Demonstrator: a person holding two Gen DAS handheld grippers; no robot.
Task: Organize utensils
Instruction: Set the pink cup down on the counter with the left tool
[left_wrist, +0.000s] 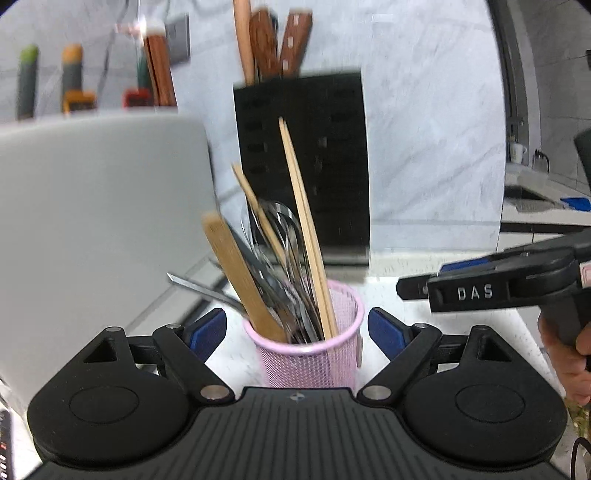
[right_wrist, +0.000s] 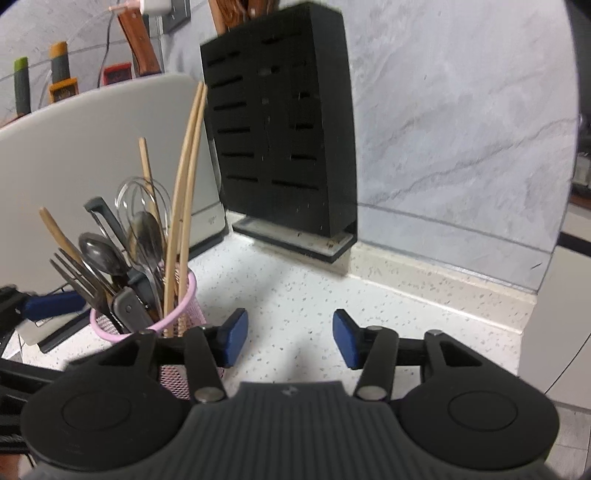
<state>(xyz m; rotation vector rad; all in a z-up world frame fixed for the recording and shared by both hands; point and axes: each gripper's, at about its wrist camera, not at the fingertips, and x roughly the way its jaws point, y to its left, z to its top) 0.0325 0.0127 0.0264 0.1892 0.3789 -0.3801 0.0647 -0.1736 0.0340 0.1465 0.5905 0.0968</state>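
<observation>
While we are looking along both tools at once, the pink mesh cup is standing upright on the speckled tabletop, packed with utensils. Our left hand-held gripper is standing wide, its blue pads flanking the cup's rim without pressing on it as far as we can tell. Our right hand-held gripper is standing partly spread with nothing between its pads, over bare tabletop just beside the cup.

We are judging the cup as light and a little springy in its wire wall, so squeezing it hard could dent it; being top-heavy with tall contents, it is likely to tip if pushed near the rim. Taking it low on the wall seems safest. The chopsticks are looking stiff, light and smooth, apt to slide, so we would pinch them near mid-length. The metal spoons and fork are heavier and slick; their necks are offering the best hold.

Everything in the cup is standing with its long axis nearly vertical. In the right view the chopsticks are leaning toward the black knife block, while the fork and the spoons are pointing heads up and fanning to the left.
</observation>
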